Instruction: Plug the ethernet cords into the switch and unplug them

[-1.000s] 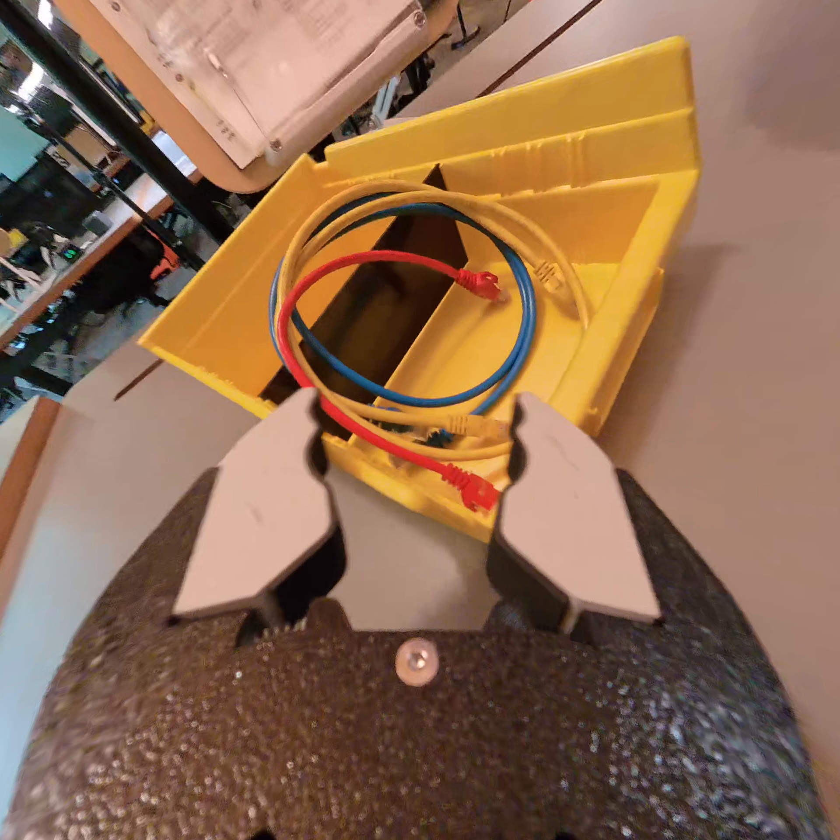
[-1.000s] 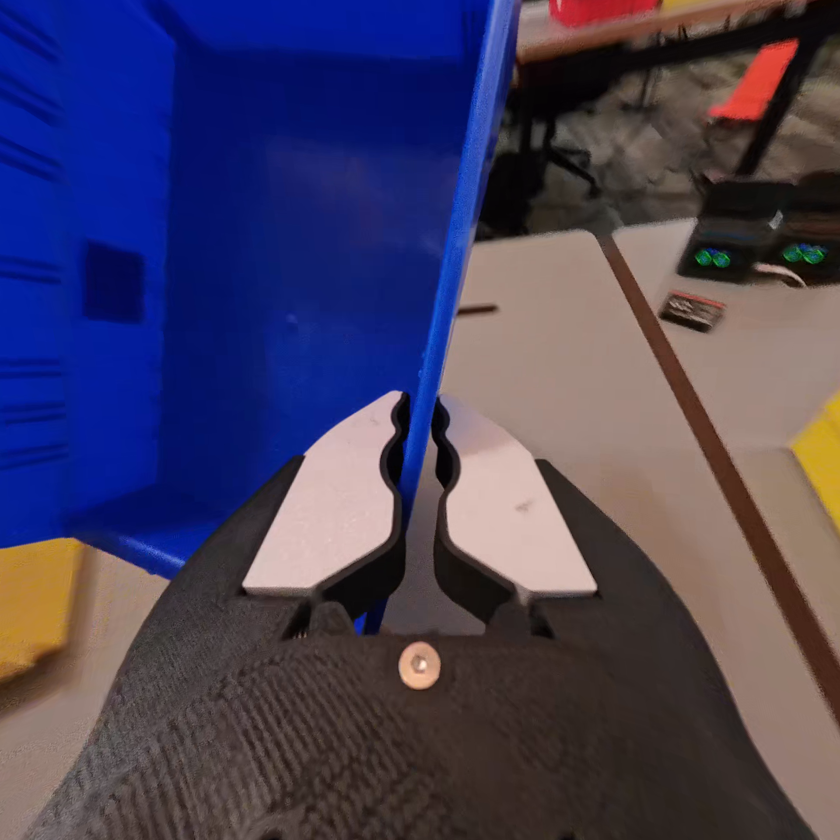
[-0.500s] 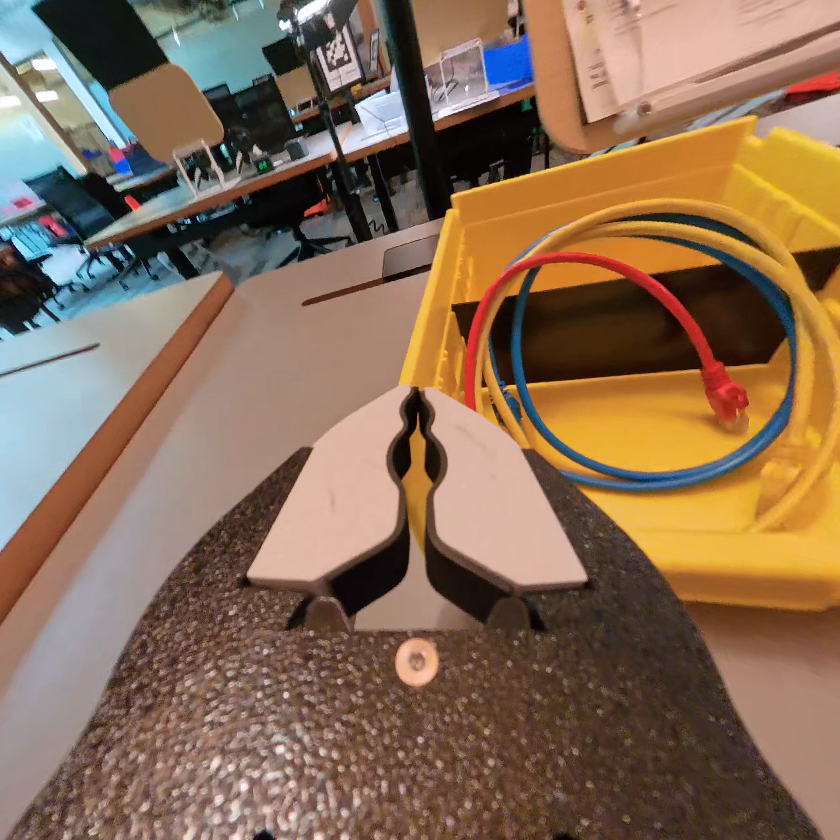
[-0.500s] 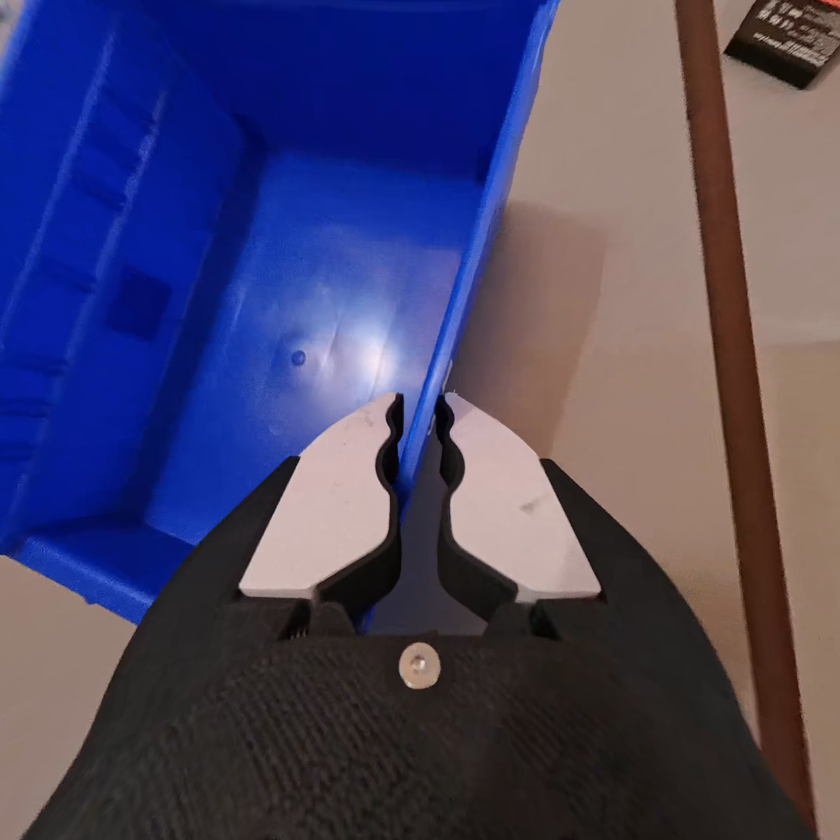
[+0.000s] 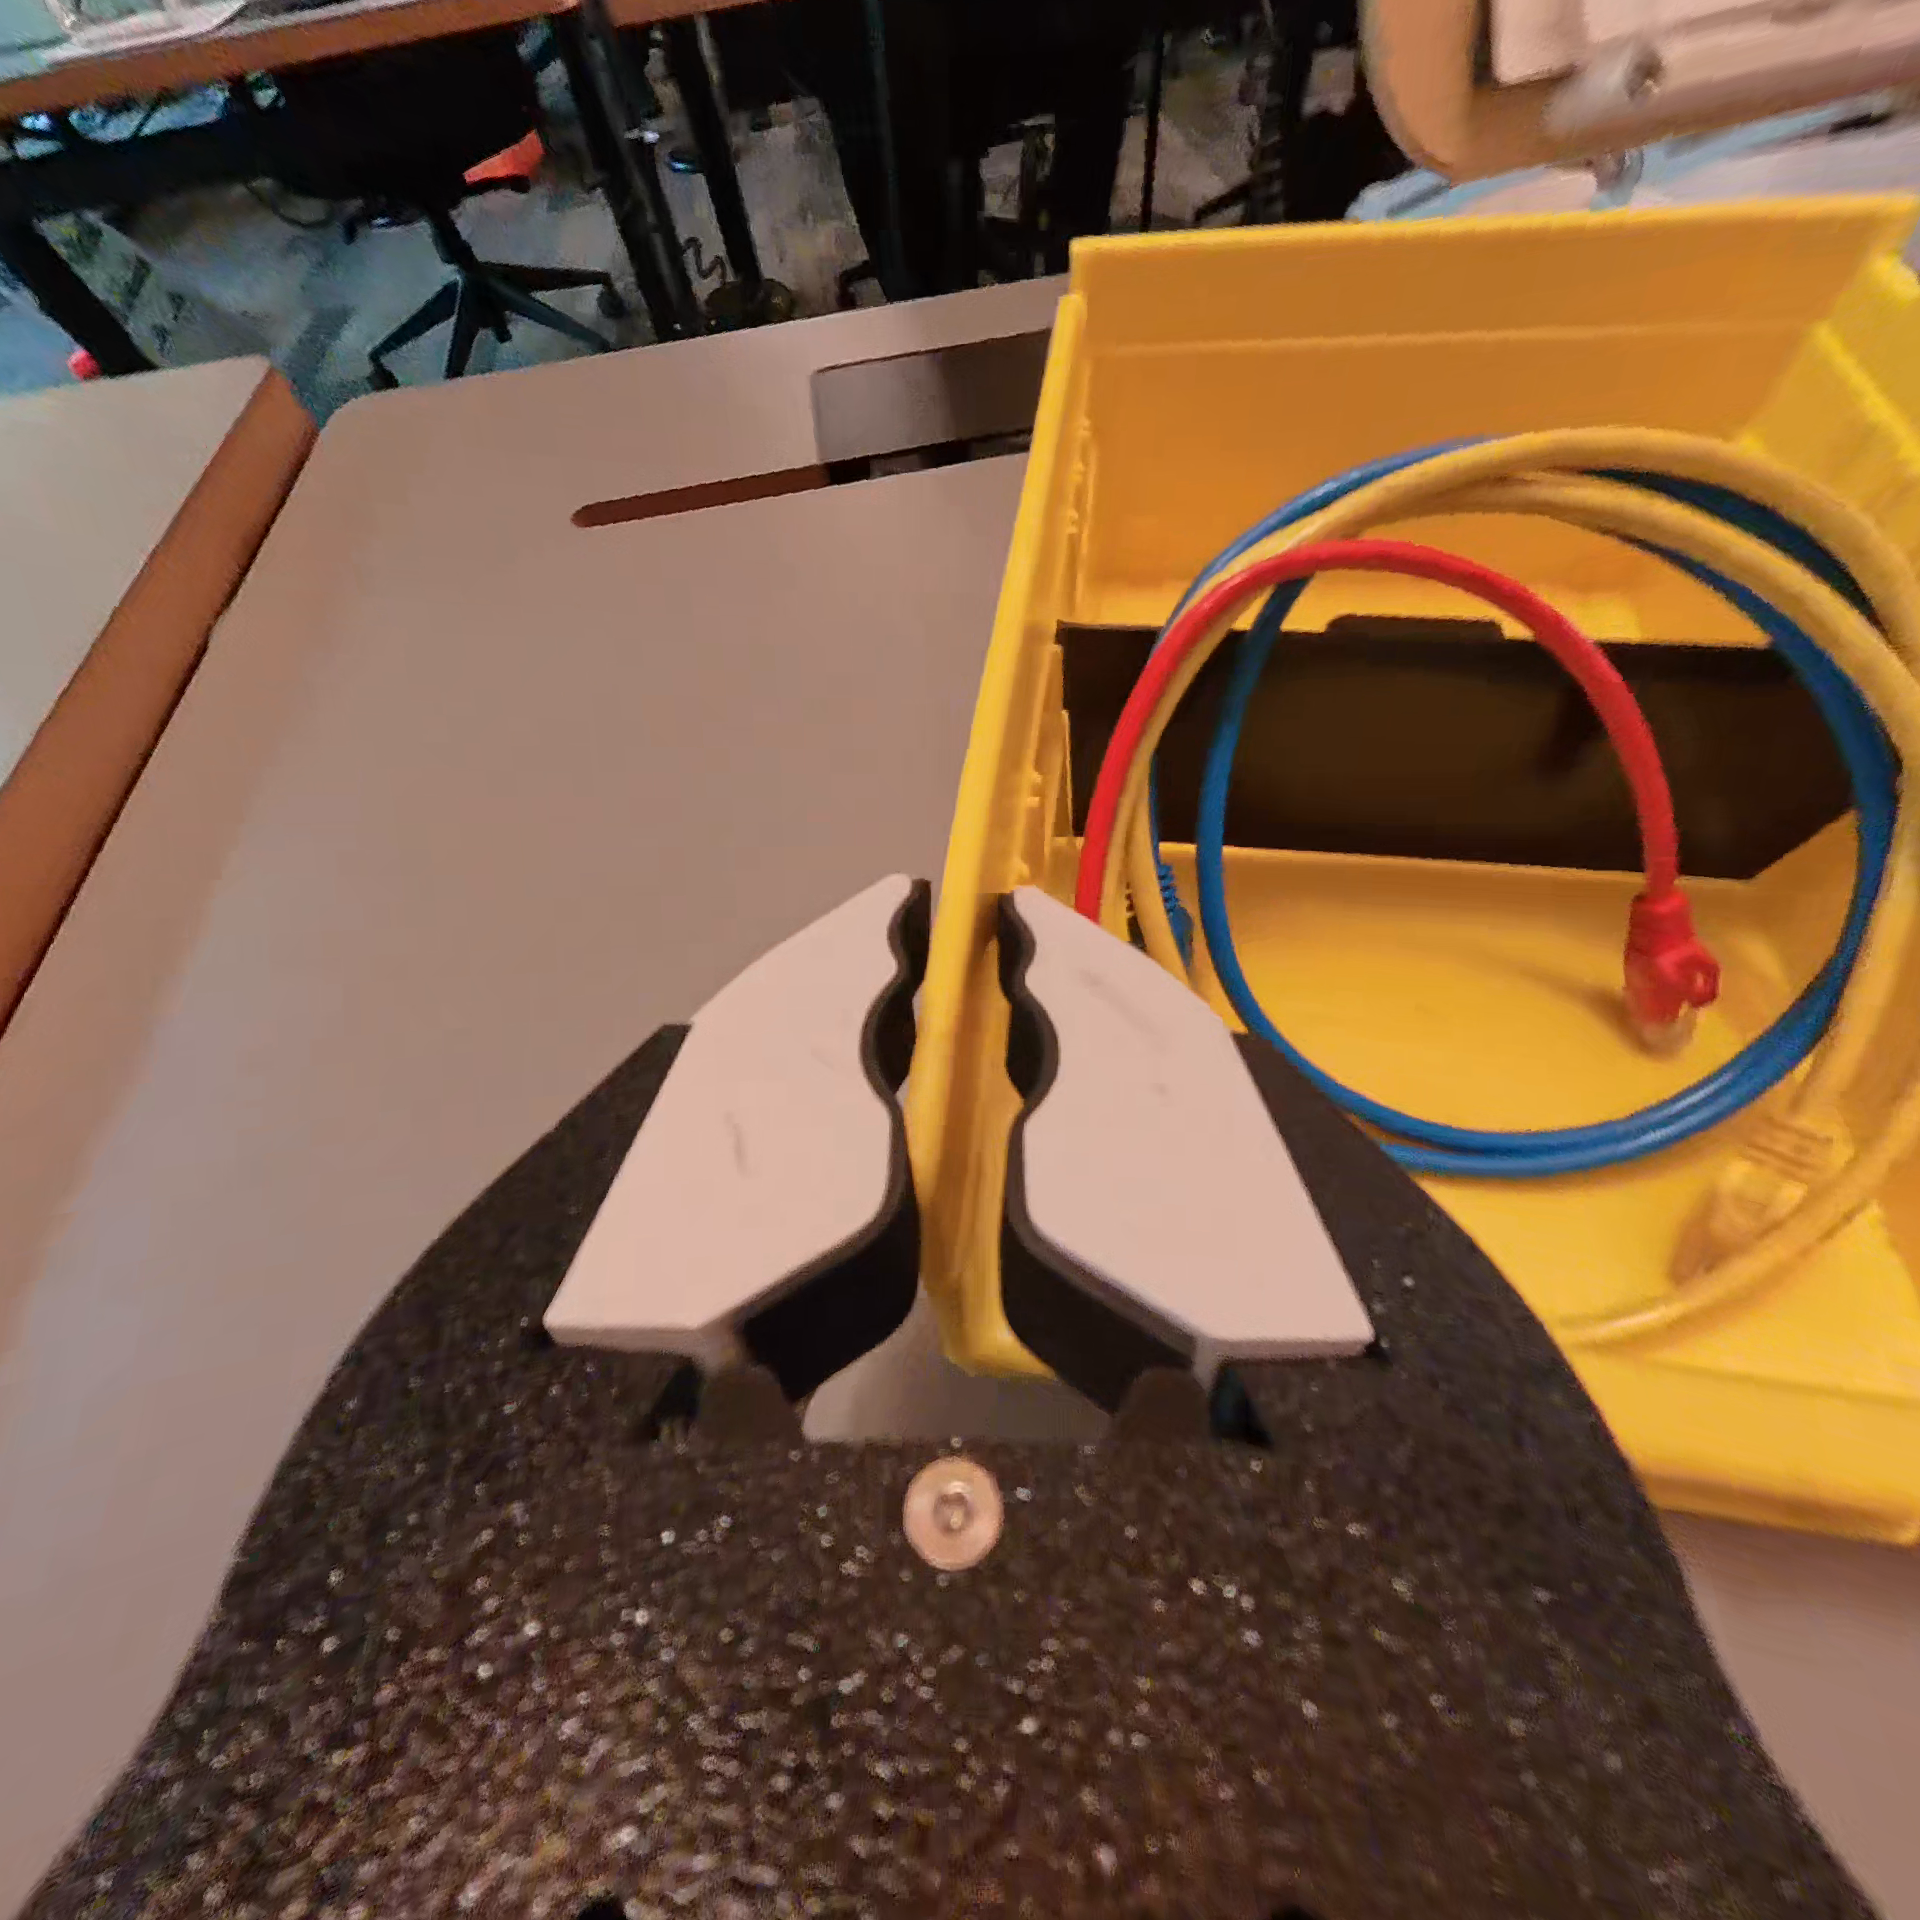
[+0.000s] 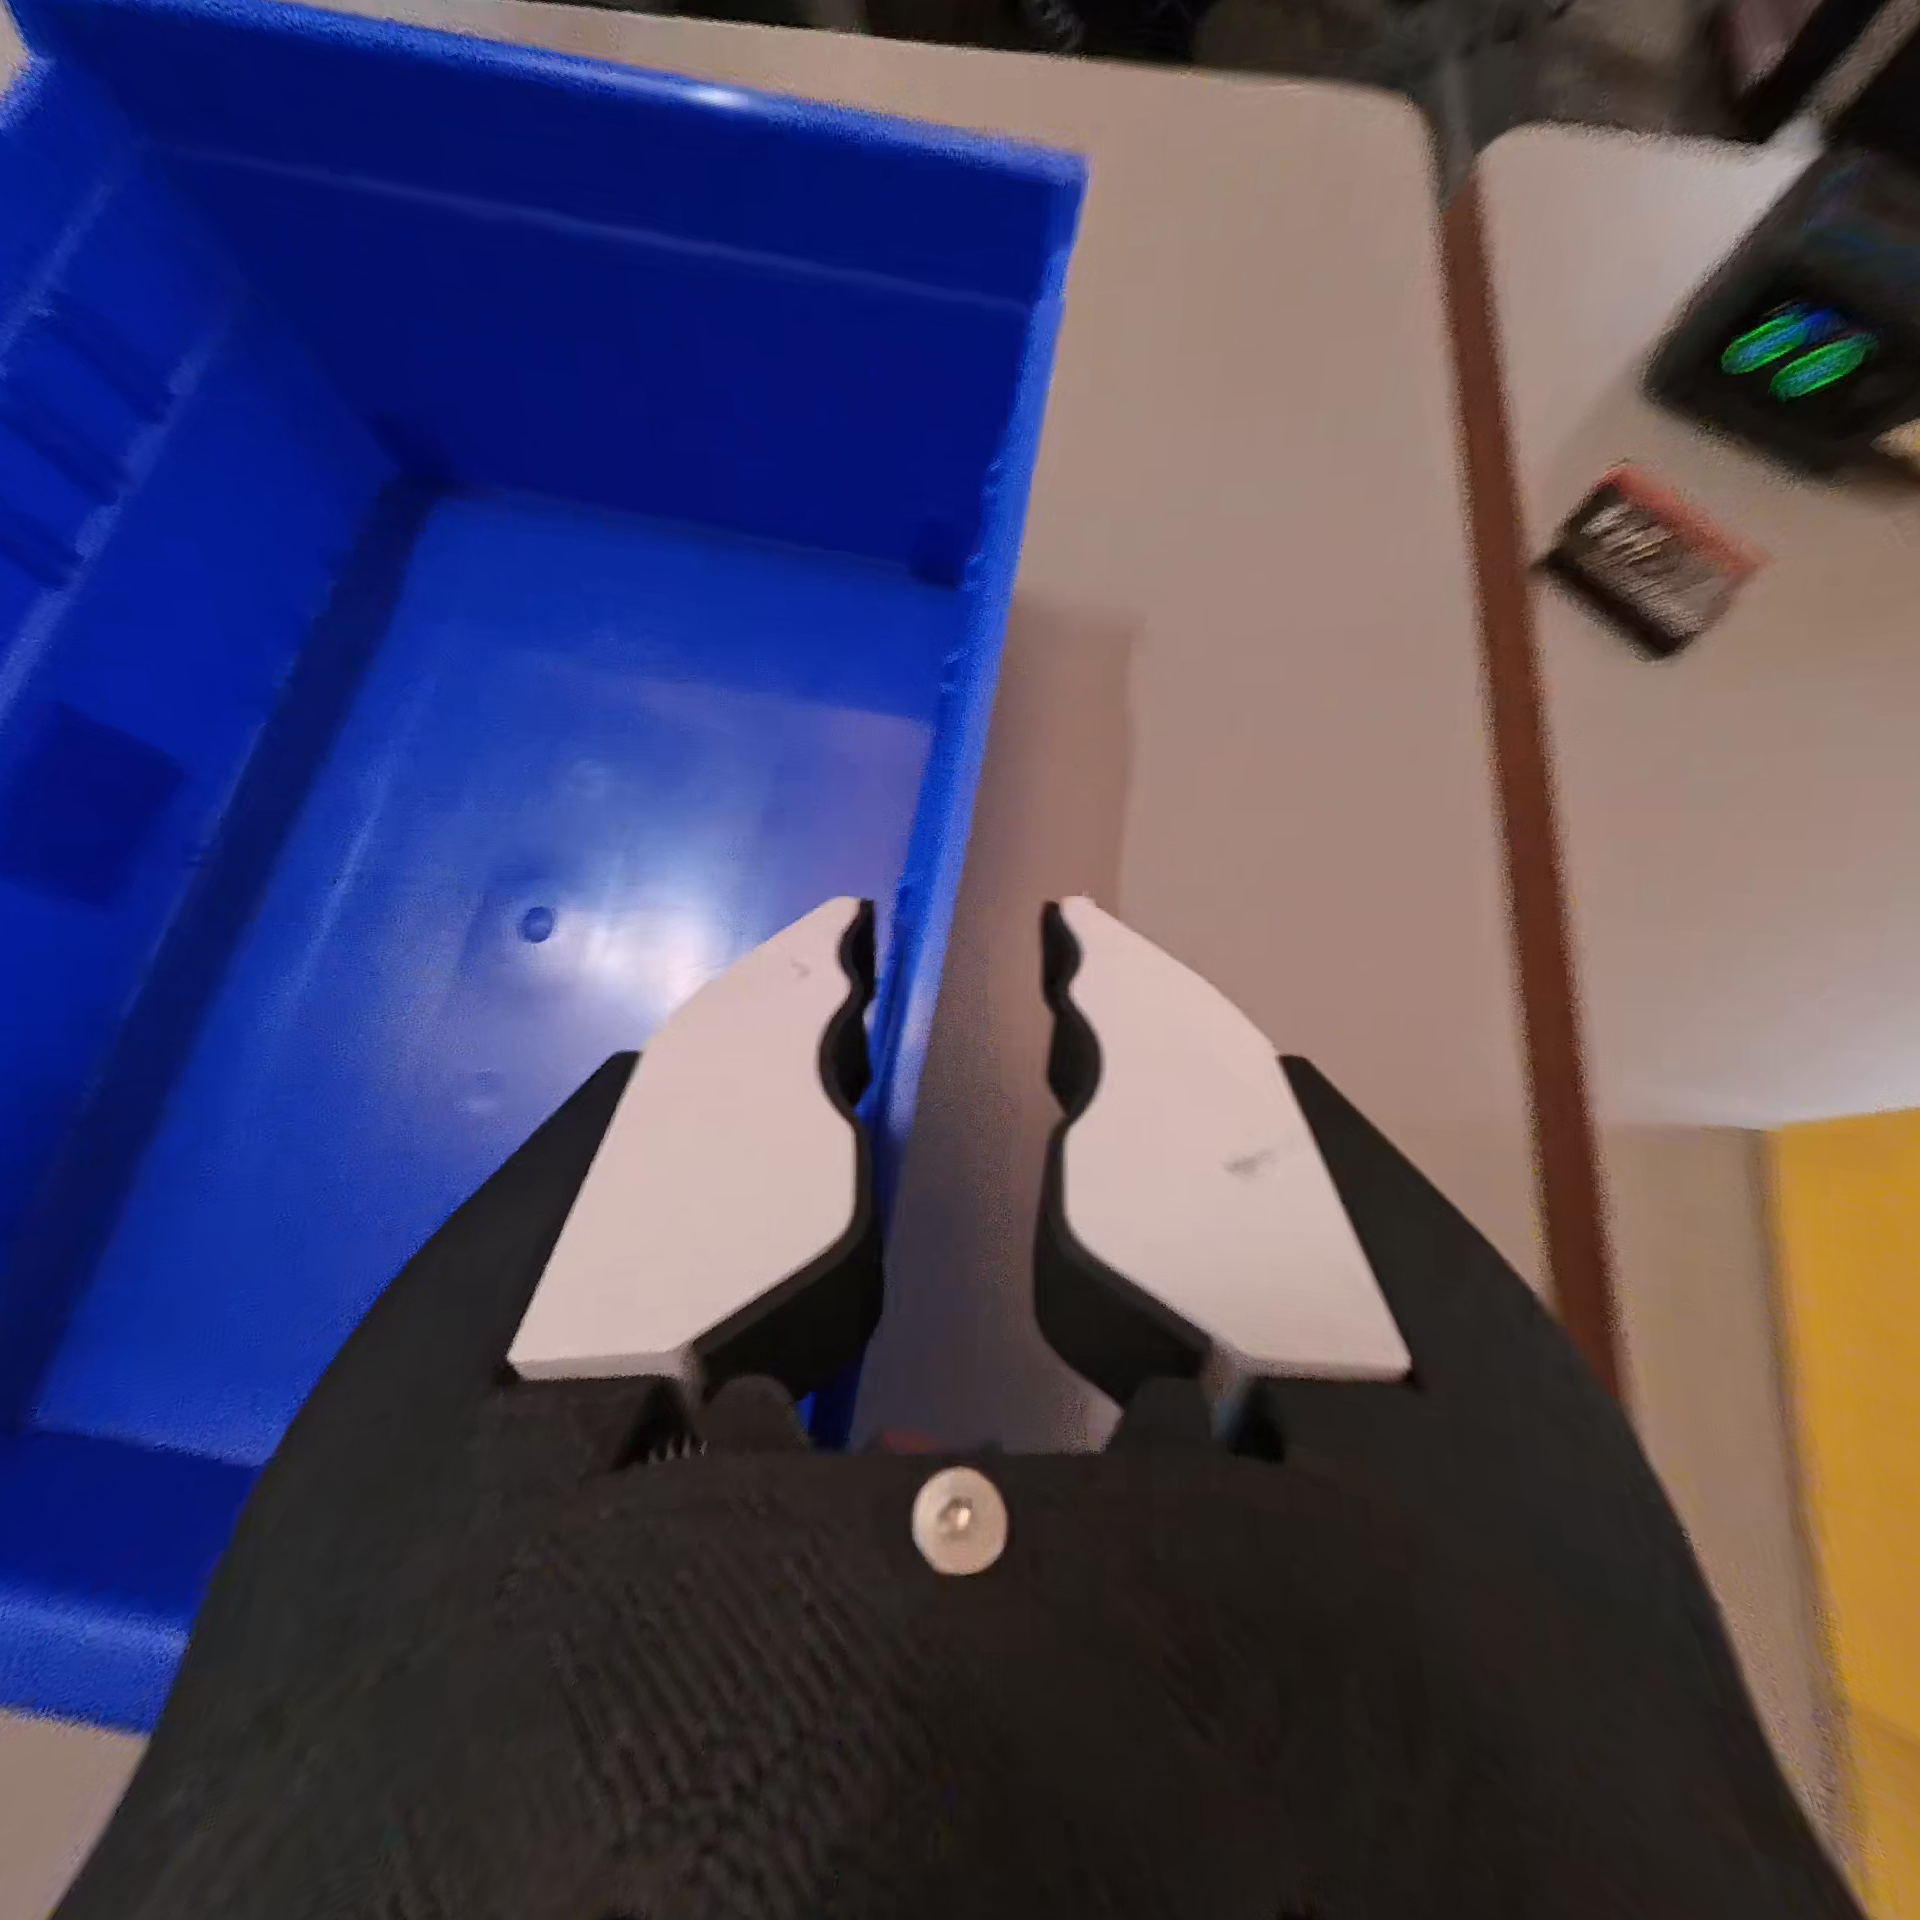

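In the left wrist view a yellow bin (image 5: 1455, 416) stands on the grey table, with a black divider (image 5: 1455, 758) across it. Coiled inside lie a red ethernet cord (image 5: 1507, 613), a blue cord (image 5: 1558, 1143) and a yellow cord (image 5: 1766, 1195). My left gripper (image 5: 961, 904) is shut on the bin's left wall. In the right wrist view my right gripper (image 6: 961, 914) is open, its jaws straddling the right wall of an empty blue bin (image 6: 520, 727) without pinching it. No switch shows in either view.
A brown table edge (image 6: 1507, 727) runs down the right. Beyond it lie a small black card (image 6: 1642, 561) and a black device with green lights (image 6: 1797, 353). A yellow corner (image 6: 1849, 1455) shows at the right. A cable slot (image 5: 727, 499) cuts the table; chairs and desks stand behind.
My left gripper went from open before the yellow bin to shut on its left wall. My right gripper set the blue bin down flat and opened, letting go of its wall.
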The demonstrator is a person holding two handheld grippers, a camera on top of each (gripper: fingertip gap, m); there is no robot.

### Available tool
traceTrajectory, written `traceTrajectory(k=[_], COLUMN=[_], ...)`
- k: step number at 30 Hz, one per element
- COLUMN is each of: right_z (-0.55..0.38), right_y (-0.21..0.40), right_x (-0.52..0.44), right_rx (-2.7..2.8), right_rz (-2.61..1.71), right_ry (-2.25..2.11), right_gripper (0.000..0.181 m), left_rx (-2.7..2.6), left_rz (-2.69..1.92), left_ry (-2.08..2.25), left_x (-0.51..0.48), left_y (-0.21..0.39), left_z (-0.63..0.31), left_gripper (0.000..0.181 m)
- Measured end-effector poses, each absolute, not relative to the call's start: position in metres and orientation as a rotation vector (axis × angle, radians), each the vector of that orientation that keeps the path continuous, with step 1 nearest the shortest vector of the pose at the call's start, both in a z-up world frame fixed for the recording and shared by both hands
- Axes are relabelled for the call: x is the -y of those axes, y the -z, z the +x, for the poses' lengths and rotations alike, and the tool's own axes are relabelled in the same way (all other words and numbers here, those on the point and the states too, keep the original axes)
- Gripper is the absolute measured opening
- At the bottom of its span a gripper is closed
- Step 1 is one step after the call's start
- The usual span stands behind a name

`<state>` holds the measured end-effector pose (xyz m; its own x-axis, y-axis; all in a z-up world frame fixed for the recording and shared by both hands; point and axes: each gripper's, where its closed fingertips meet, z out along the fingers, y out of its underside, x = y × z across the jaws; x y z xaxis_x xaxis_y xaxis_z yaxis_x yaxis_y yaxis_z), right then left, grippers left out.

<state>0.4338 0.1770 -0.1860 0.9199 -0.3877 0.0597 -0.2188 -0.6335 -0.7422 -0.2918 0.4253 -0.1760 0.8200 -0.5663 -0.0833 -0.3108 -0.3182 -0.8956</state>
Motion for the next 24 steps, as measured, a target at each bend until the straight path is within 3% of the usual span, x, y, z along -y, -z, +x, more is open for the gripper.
traceTrajectory(k=[2,5,8,10,12,15,16,19,24], right_z=[0.442,0.438,0.421,0.396,0.356,0.274,0.244,0.163,0.088], right_y=[0.165,0.125,0.100,0.092,0.084,0.080,0.081,0.097,0.140], right_x=[-0.173,-0.174,-0.175,-0.183,-0.196,-0.215,-0.218,-0.220,-0.216], right_rx=[-0.339,-0.147,-0.036,-0.009,0.062,0.211,0.257,0.380,0.433], right_rz=[-2.247,-2.135,-2.058,-2.021,-1.957,-1.868,-1.845,-1.815,-1.847], right_ry=[0.472,0.699,0.751,0.616,0.425,0.109,0.010,-0.246,-0.387], right_gripper=[0.052,0.056,0.072,0.080,0.086,0.087,0.086,0.082,0.081], left_rx=[-0.608,-0.583,-0.592,-0.573,-0.571,-0.705,-0.800,-0.999,-1.197], left_rz=[-1.935,-1.973,-2.019,-2.055,-1.965,-1.935,-2.005,-2.264,-2.564], left_ry=[0.302,0.302,0.190,0.108,0.131,0.283,0.302,0.194,-0.053], left_x=[-0.439,-0.455,-0.470,-0.478,-0.486,-0.492,-0.495,-0.521,-0.555], left_y=[0.176,0.177,0.177,0.160,0.118,0.075,0.076,0.101,0.160], left_z=[-0.310,-0.333,-0.356,-0.365,-0.348,-0.281,-0.259,-0.217,-0.183], left_gripper=[0.011,0.009,0.011,0.036,0.043,0.037,0.045,0.068,0.078])
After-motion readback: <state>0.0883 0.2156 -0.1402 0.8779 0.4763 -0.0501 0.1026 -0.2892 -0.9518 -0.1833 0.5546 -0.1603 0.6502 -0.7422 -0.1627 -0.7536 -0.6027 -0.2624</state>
